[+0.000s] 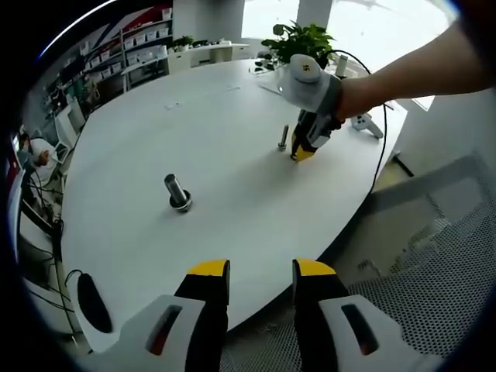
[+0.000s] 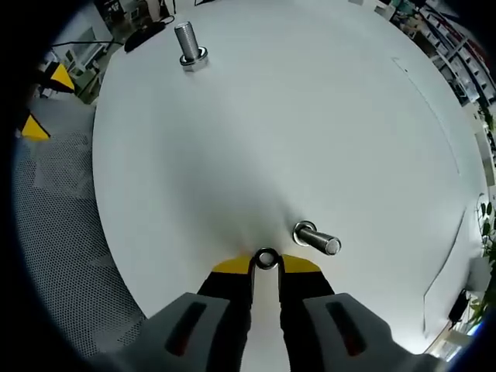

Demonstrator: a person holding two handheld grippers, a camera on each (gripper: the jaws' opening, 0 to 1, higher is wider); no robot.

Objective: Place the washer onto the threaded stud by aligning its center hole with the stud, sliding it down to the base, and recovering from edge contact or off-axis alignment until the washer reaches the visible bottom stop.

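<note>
A small metal washer (image 2: 266, 259) sits pinched between the yellow tips of the right claw (image 2: 266, 265), its round hole facing the camera in the right gripper view. The jaws are nearly closed, with only the washer's width between them. Just beyond the washer and slightly to its right stands a short threaded stud (image 2: 316, 237), its wide base flat on the white worktop (image 2: 310, 116) and its shaft pointing up. The washer is near the stud but apart from it, not yet over the top.

In the left gripper view, the same right claw (image 1: 298, 152) appears on the far side of the worktop, held by a gloved hand (image 1: 314, 85), tips down just beside that stud (image 1: 284, 137).

A second, larger stud (image 2: 189, 44) stands well apart from the first, nearer the left claw; in the left gripper view it (image 1: 177, 192) stands between the two claws.

The left claw (image 1: 261, 283) hangs at the near edge of the round worktop (image 1: 232, 108), jaws parted with a clear gap and holding nothing.

A potted plant (image 1: 301, 39) stands at the far edge, and shelving (image 1: 139, 46) lines the far wall.

As a judgement, the task is at an early stage: the washer is gripped and brought close, while lining its hole up with the stud, sliding it down and seating it at the base remain to be done.
</note>
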